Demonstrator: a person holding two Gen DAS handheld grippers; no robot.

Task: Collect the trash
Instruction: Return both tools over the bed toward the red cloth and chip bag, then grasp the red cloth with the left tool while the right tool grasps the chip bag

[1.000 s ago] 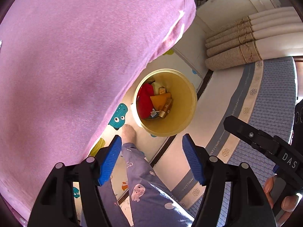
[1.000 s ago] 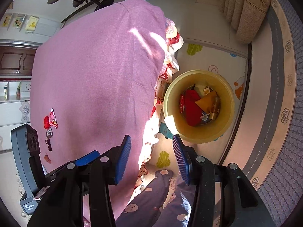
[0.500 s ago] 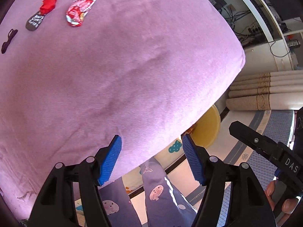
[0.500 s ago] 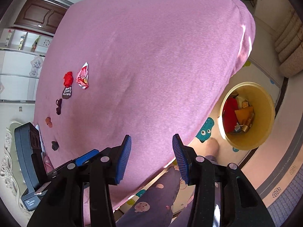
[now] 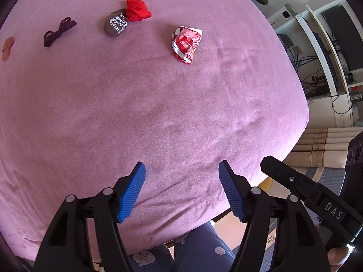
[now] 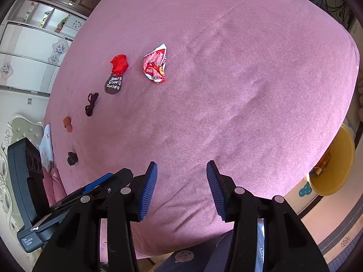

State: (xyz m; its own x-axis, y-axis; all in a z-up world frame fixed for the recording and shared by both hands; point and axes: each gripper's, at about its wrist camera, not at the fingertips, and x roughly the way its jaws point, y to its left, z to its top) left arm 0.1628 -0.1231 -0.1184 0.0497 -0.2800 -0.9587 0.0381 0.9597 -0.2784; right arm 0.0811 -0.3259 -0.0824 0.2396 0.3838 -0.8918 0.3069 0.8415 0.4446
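Observation:
A crumpled red and white wrapper (image 5: 186, 44) (image 6: 155, 64) lies on the pink bed (image 5: 136, 113) (image 6: 226, 90). Beyond it lie a brown and red sock with white lettering (image 5: 127, 19) (image 6: 116, 74), a dark hair tie (image 5: 59, 31) (image 6: 90, 100), an orange piece (image 5: 7, 48) (image 6: 67, 124) and a dark scrunchie (image 6: 72, 158). The yellow trash bin (image 6: 333, 158) stands on the floor to the right of the bed. My left gripper (image 5: 181, 176) and right gripper (image 6: 181, 176) are both open and empty over the bed's near edge.
A folded patterned cloth (image 6: 46, 145) lies at the bed's far left by the headboard. Rolled beige mats (image 5: 322, 145) lie on the floor at right. Shelves with cables (image 5: 317, 68) stand beyond the bed. The person's patterned trouser legs (image 5: 199, 249) are below the grippers.
Both grippers swung up from looking down at the yellow bin to facing the bed top. The wrapper and small items came into view and nearer. Jaws stayed open.

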